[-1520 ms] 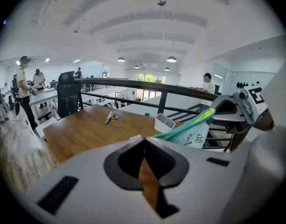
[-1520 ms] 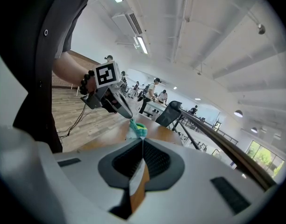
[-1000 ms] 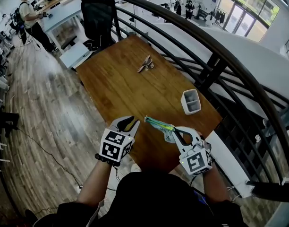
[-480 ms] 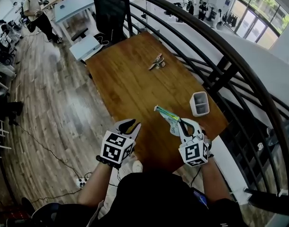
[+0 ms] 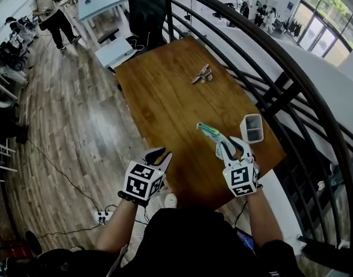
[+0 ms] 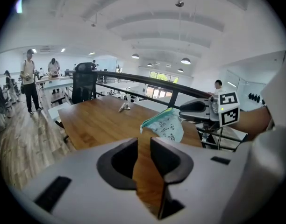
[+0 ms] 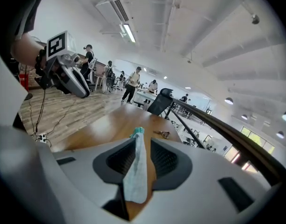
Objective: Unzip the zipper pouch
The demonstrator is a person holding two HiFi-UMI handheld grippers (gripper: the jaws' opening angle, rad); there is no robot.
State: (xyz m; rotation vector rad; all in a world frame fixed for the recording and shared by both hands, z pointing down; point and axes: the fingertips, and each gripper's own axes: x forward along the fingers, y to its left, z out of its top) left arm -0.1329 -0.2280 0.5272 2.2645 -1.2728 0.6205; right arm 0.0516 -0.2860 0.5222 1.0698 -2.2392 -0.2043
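Standing edge-on between the fingers of the right gripper [image 7: 142, 144], which have just been spreading and do not clamp it, the pouch [image 7: 136, 171] leans on the left finger, with a gap at the right one, above the tabletop [image 5: 165, 97]. Left gripper [image 6: 144, 141]: fingers slightly apart, empty; the pouch lies ahead, to their right.

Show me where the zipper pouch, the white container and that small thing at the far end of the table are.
zipper pouch [image 5: 209, 132], head view, its pale green middle.
white container [image 5: 254, 137], head view, its near outer wall.
small thing [image 5: 202, 74], head view, its middle; too small to identify.
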